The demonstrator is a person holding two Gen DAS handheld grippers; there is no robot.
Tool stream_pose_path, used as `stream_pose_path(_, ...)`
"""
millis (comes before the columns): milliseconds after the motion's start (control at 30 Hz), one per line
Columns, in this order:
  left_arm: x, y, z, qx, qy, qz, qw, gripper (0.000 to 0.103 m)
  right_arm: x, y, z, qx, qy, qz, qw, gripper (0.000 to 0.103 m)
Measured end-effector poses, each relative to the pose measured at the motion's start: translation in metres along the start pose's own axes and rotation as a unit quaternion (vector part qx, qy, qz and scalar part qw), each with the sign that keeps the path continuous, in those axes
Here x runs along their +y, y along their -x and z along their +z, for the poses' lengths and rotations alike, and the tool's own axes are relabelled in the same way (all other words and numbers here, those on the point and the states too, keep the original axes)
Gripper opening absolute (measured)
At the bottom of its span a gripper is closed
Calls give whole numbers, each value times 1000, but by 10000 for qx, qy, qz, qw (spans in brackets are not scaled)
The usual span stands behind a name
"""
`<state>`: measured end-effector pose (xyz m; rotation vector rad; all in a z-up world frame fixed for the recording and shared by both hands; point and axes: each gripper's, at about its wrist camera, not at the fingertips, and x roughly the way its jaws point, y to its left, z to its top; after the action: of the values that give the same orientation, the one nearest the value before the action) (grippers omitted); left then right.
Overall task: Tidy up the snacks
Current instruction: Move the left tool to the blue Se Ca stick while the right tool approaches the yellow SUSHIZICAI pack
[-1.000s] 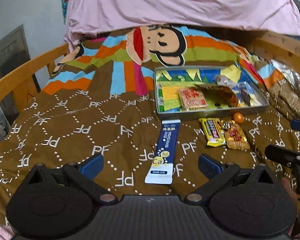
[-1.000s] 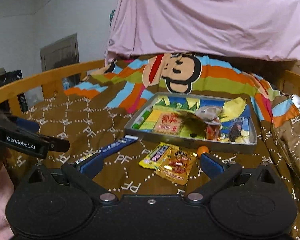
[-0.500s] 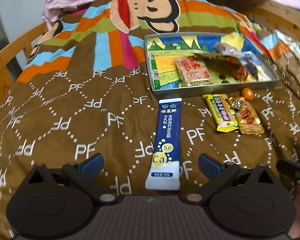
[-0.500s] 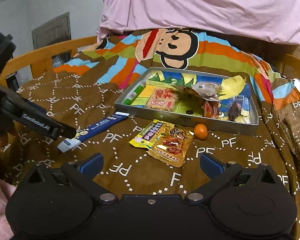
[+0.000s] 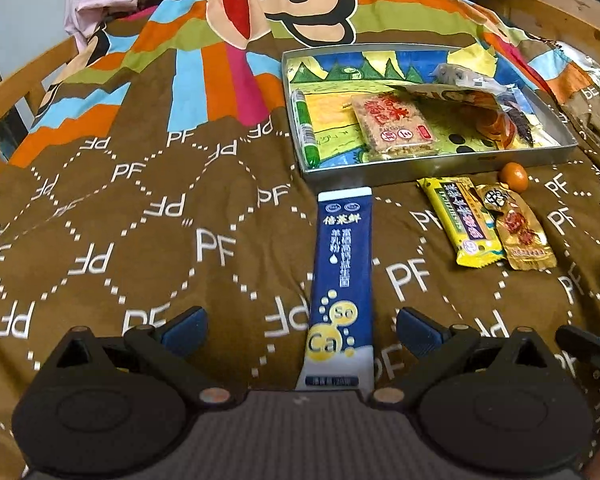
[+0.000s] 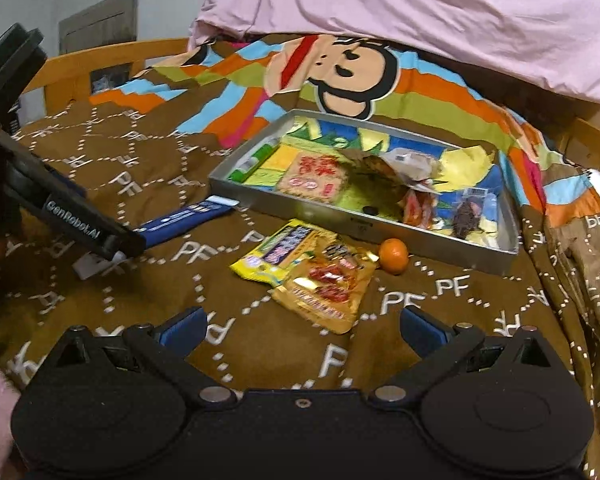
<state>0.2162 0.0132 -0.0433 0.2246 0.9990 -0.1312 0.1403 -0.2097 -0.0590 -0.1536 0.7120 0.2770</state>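
Where the left tongs (image 5: 300, 328) hang low over the bed (image 5: 100, 240), spread wide and pinching nothing, the blue sachet (image 5: 342, 280) lies lengthwise between the two blue fingertips (image 5: 184, 326), its near end running under the tool body, its far end touching the near wall of the metal tray (image 5: 440, 166).

Blue sachet: long, flat, dark blue with white ends, white characters, yellow circles marked "Ca" and "Se".

Yellow packet (image 6: 276, 254) and gold packet (image 6: 326, 284): side by side and overlapping, just ahead of the right tongs (image 6: 300, 328), near the tray's front wall. Small orange fruit (image 6: 394, 255): round, beside the gold packet, close to the tray wall.

Metal tray: shallow, rectangular, holding a green tube (image 5: 306, 128) along its left wall, a square cracker pack (image 5: 394, 126) and crumpled wrappers.

Right tongs: spread, empty, tilted down toward the two packets. Left tongs, seen from the right wrist view (image 6: 116, 246): angled down, tip over the sachet's near end.
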Motion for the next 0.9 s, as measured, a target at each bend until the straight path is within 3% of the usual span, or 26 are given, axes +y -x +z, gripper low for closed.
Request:
stream_pose_path(167, 1, -10, 2, 42, 137, 12, 9999, 102, -16, -16, 6, -74, -287, -335, 9990, 102)
stream_pose_path(333, -2, -18, 6, -43, 25, 43, 10000, 102, -28, -32, 13, -49, -651, -155, 9977, 102)
stream_pose_path(567, -3, -27, 11, -49, -56, -106, 9999, 102, -25, -47, 19, -11, -659, 415, 9970, 102)
stream_pose_path(900, 0, -30, 13, -138, -6, -389, 9991, 100, 6, -62, 29, 368, 256, 1473, 9881, 95)
